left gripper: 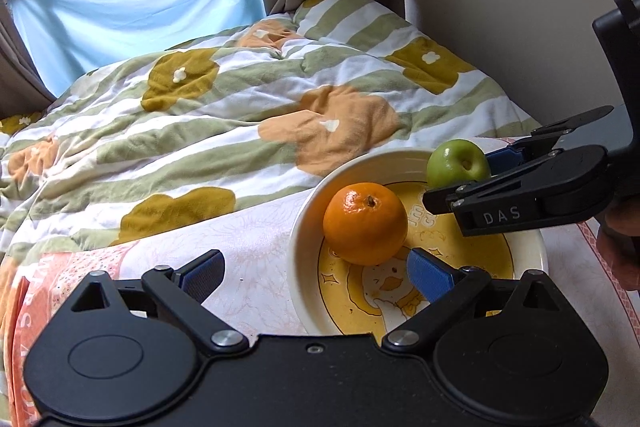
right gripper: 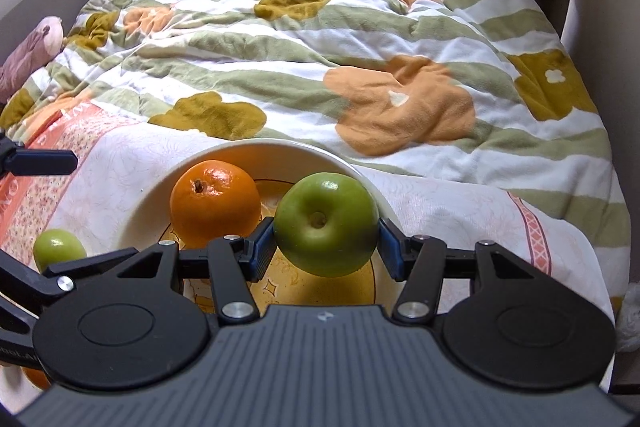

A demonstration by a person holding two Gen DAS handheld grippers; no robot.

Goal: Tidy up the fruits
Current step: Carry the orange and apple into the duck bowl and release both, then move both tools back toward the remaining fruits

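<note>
A cream bowl (left gripper: 298, 227) with a yellow cartoon bottom sits on a pink-patterned cloth on the bed; it also shows in the right wrist view (right gripper: 140, 203). An orange (left gripper: 365, 223) lies in it, also seen in the right wrist view (right gripper: 215, 205). My right gripper (right gripper: 326, 245) is shut on a green apple (right gripper: 327, 223) and holds it over the bowl; from the left wrist view the apple (left gripper: 456, 163) sits between those fingers. My left gripper (left gripper: 316, 273) is open and empty, its right pad (left gripper: 428, 273) inside the bowl near the orange.
A small green fruit (right gripper: 58, 249) lies on the cloth left of the bowl, and part of another orange (right gripper: 36, 377) shows at the lower left. A striped floral quilt (right gripper: 320, 39) covers the bed behind. A plush toy (right gripper: 28, 55) lies at the left.
</note>
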